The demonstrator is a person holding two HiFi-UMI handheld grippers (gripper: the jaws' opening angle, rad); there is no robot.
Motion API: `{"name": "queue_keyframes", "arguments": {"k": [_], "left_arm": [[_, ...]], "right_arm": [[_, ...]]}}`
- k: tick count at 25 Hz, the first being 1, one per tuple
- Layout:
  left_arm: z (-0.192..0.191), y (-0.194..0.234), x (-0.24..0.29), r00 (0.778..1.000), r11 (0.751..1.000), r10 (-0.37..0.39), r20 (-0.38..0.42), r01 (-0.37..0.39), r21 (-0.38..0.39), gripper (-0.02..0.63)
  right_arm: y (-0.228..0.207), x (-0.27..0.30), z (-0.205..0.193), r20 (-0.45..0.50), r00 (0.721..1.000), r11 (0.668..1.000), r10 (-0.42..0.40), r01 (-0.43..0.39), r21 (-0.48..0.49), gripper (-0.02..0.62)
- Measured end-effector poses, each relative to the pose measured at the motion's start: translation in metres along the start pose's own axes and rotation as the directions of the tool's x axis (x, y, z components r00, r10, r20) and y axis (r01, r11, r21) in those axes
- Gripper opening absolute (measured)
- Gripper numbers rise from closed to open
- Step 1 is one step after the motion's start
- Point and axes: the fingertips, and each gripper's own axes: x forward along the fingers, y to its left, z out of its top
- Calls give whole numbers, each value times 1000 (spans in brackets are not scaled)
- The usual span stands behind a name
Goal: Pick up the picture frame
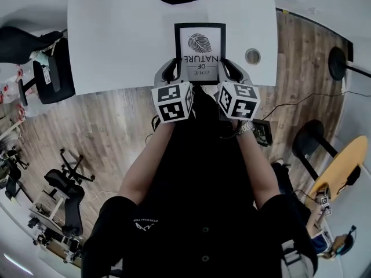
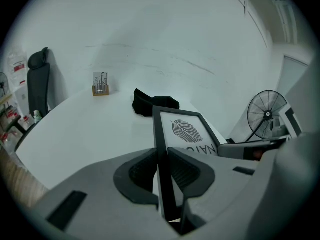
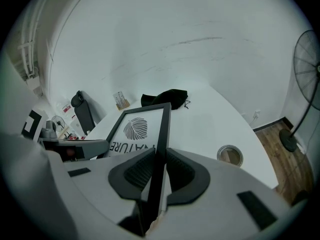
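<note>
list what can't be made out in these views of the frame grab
picture frame near corners: covered by the left gripper and right gripper in all views
whether it clears the table: head view looks straight down; jaws hide its underside
small wooden stand: cut by head view's top edge, too small in gripper views

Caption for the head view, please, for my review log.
Left tool and right tool each clamp a side rail of the black leaf-print picture frame at the near edge of the white table.

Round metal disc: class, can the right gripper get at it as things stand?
Probably not yet: the right gripper is shut on the edge of the picture frame. Only bare table lies before the disc, so freed it likely could.
</note>
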Motion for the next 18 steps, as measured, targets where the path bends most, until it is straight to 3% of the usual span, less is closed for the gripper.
{"name": "queue_keyframes", "arguments": {"k": [18], "left_arm": [[42, -18, -32, 996, 999, -19, 82, 17, 28, 74]], "right_arm": [[7, -38, 39, 88, 996, 1000, 3, -1, -20, 67]]}}
